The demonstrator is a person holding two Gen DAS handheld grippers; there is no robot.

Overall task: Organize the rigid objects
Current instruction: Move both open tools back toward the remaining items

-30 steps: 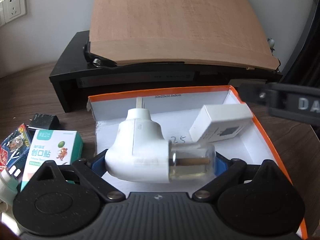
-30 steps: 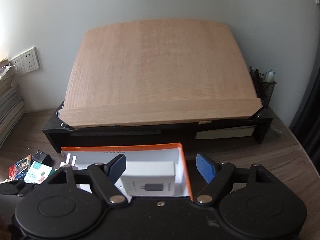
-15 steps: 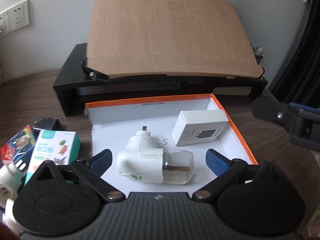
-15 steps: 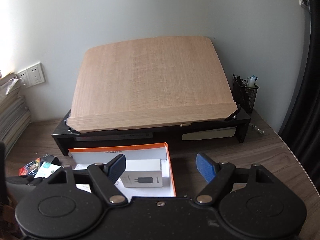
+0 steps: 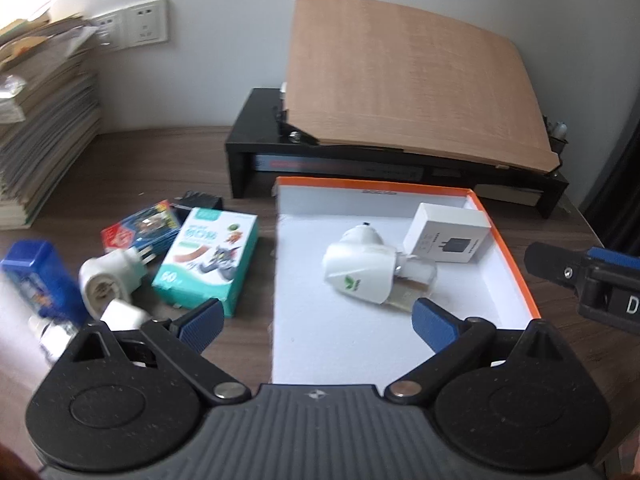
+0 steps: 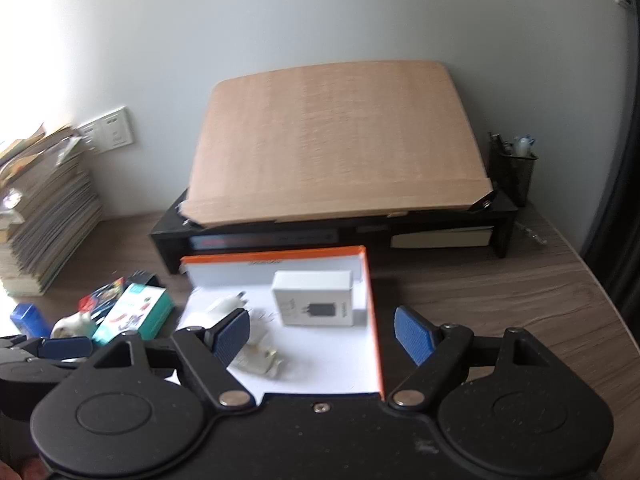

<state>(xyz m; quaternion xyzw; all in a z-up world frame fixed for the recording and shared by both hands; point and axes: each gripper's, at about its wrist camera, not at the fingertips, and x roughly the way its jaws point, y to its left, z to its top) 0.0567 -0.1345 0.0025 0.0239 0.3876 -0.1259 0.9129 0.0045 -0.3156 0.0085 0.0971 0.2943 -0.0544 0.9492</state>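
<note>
Left gripper [image 5: 316, 318] fingers, now spread, have released white plug-in [image 5: 360, 274] into box [image 5: 508, 248]; right gripper [image 6: 322, 330] fingers apart

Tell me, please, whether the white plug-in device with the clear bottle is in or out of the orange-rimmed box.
In: the plug-in device lies on its side on the box floor, beside the white carton.

- Sloped wooden board [image 6: 336, 140] resting on a black stand [image 6: 280, 236].
- Stacked papers [image 5: 40, 128] at left.
- Wall sockets [image 5: 146, 24].
- Mesh pen holder [image 6: 516, 172].

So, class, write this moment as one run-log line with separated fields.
left gripper: open, empty | right gripper: open, empty | white plug-in device: lying in orange-rimmed box beside white charger box | teal box: on table
</note>
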